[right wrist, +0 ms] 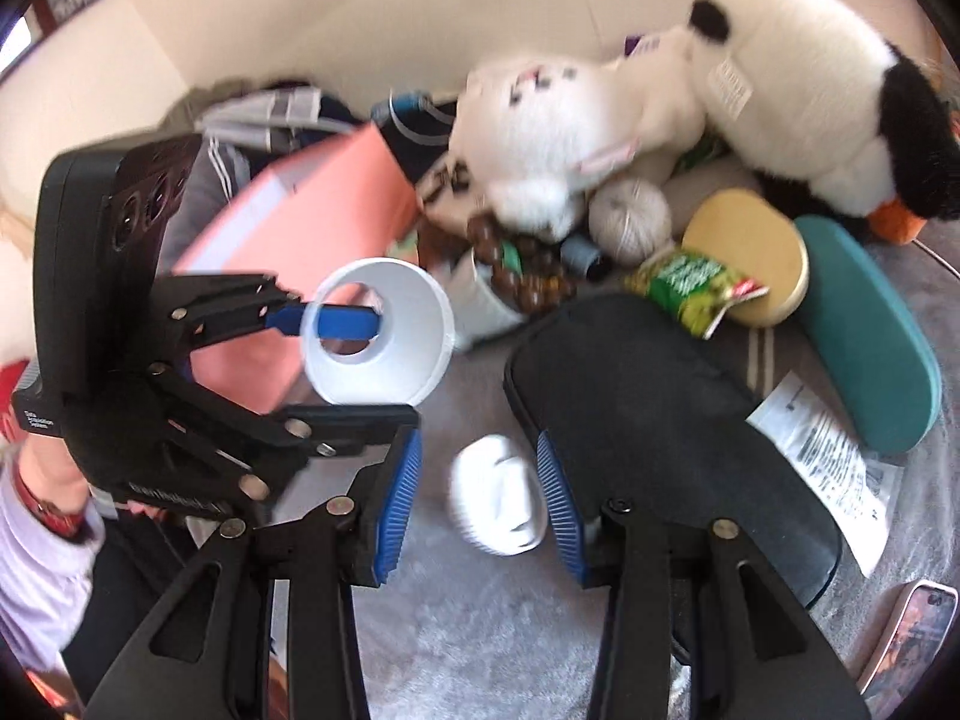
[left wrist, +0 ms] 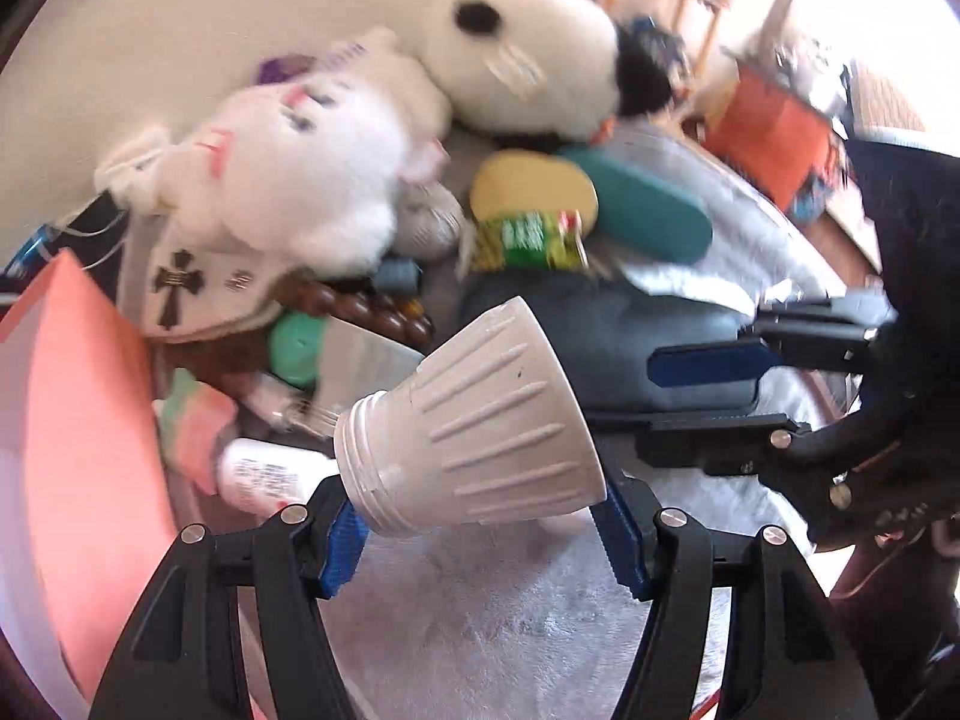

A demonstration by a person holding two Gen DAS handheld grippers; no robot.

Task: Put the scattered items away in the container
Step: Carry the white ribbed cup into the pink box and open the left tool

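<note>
1. the left gripper [left wrist: 480, 531] has hold of a white plastic cone [left wrist: 480, 420]. it looks like a lamp shell, with ribs on the side and a screw neck at the thin end
2. its blue pads [left wrist: 342, 546] press on the cone low down, one near the neck and one near the wide rim. the jaws stand about half way open, because the cone is wide
3. in the right wrist view the cone [right wrist: 378, 330] is hollow with a round hole in the middle. it is up in the air, just in front of the pink box [right wrist: 300, 252]
4. the cone looks light, hard and smooth. it could slip or spin if the squeeze is soft, and thin plastic could crack if the squeeze is too hard. the ribs look like the best place to hold
5. the right gripper [right wrist: 477, 507] is partly open. a small white cap [right wrist: 498, 495] shows between its blue pads, but i cannot tell if the pads touch it or if it just lies on the grey blanket [right wrist: 480, 630]
6. the cap looks small, hard and light, so a grip on its two flat sides should do
7. the pink box looks like the place for things to go. it stands at the left, near the white bunny toy [left wrist: 300, 180] and the panda toy [left wrist: 522, 54]
</note>
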